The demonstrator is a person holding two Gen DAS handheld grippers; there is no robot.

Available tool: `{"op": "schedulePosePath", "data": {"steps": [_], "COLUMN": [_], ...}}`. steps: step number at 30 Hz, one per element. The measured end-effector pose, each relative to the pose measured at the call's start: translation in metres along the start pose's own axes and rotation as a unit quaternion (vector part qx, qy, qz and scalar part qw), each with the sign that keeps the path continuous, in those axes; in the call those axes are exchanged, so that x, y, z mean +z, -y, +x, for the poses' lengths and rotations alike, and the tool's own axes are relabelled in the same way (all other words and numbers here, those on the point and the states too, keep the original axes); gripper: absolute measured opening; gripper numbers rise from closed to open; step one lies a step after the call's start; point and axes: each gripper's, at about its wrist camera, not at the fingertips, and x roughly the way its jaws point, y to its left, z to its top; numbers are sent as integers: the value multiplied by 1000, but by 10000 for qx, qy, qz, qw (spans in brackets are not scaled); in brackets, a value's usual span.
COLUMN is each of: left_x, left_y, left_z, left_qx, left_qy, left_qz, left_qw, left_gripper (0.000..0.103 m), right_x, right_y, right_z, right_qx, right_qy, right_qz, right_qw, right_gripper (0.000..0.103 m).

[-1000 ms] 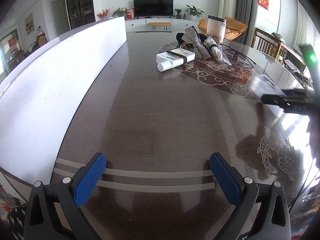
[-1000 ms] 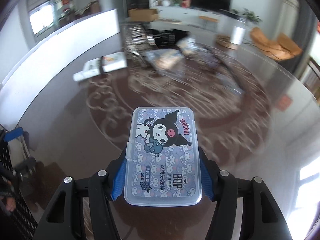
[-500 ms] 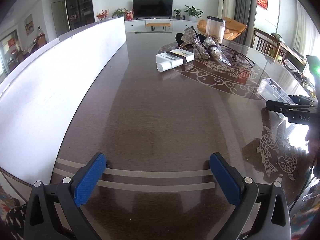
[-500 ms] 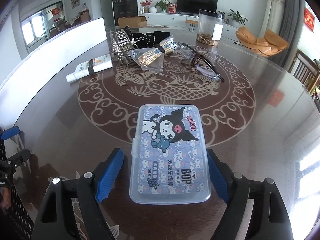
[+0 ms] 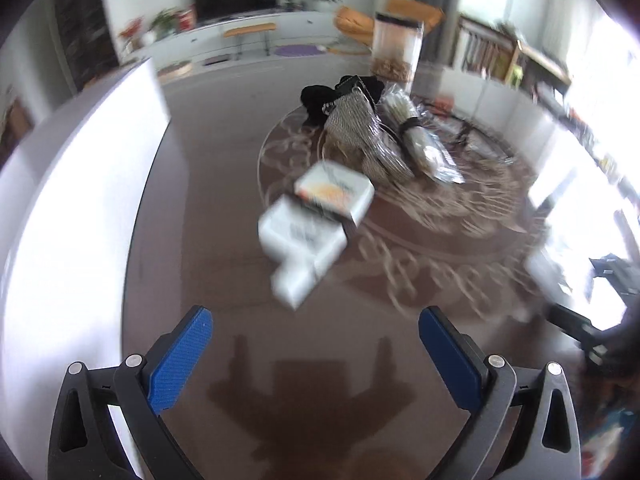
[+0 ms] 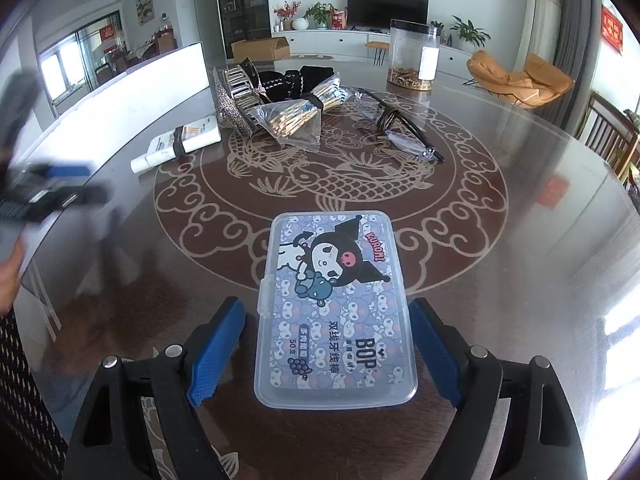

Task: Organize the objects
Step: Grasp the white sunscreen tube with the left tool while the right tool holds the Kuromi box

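Observation:
A clear plastic floss-pick box (image 6: 336, 308) with a cartoon print lies flat on the brown table between the fingers of my right gripper (image 6: 326, 344), which is open and apart from it on both sides. My left gripper (image 5: 316, 352) is open and empty, just short of a white tube (image 5: 308, 236) banded to a white card box (image 5: 334, 192). The tube also shows in the right wrist view (image 6: 178, 148). A silver bow (image 5: 360, 136), a bag of sticks (image 6: 296, 114) and glasses (image 6: 400, 128) lie farther back.
A white panel (image 5: 76, 184) runs along the table's left edge. A clear jar (image 6: 414, 56) stands at the far side. The left gripper shows blurred at the left of the right wrist view (image 6: 48, 192). The table rim (image 6: 600, 184) curves on the right.
My right gripper has opened and let go of the floss box, which now rests on the table. My left gripper has moved forward toward the white tube; its view is blurred.

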Motion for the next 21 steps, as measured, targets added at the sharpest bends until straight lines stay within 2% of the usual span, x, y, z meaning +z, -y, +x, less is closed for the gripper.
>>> {"op": "schedulePosePath", "data": {"steps": [2, 7, 8, 10, 11, 14, 18, 21], "left_x": [20, 42, 43, 46, 47, 38, -1, -38], "left_y": [1, 3, 3, 3, 2, 11, 11, 15], "left_z": [17, 53, 53, 51, 49, 42, 22, -1], "left_qx": [149, 55, -5, -104, -175, 273, 306, 424], "left_qy": [-108, -399, -321, -206, -183, -83, 19, 146], "left_qz": [290, 460, 445, 364, 274, 274, -319, -629], "left_qw": [9994, 9981, 9985, 9991, 9993, 9992, 9990, 9970], "left_gripper": [103, 103, 103, 77, 54, 54, 53, 53], "right_x": [0, 1, 1, 1, 1, 1, 0, -1], "right_y": [1, 2, 2, 3, 2, 3, 6, 15], "right_z": [0, 0, 0, 0, 0, 0, 0, -2], "right_qx": [26, 81, 98, 119, 112, 100, 259, 544], "right_qy": [8, 26, 31, 38, 35, 28, 60, 143], "right_qz": [17, 54, 66, 80, 74, 60, 149, 365], "right_qw": [10000, 9999, 9999, 9999, 9999, 9999, 9995, 9978], "right_gripper": [84, 85, 85, 85, 85, 85, 88, 88]}}
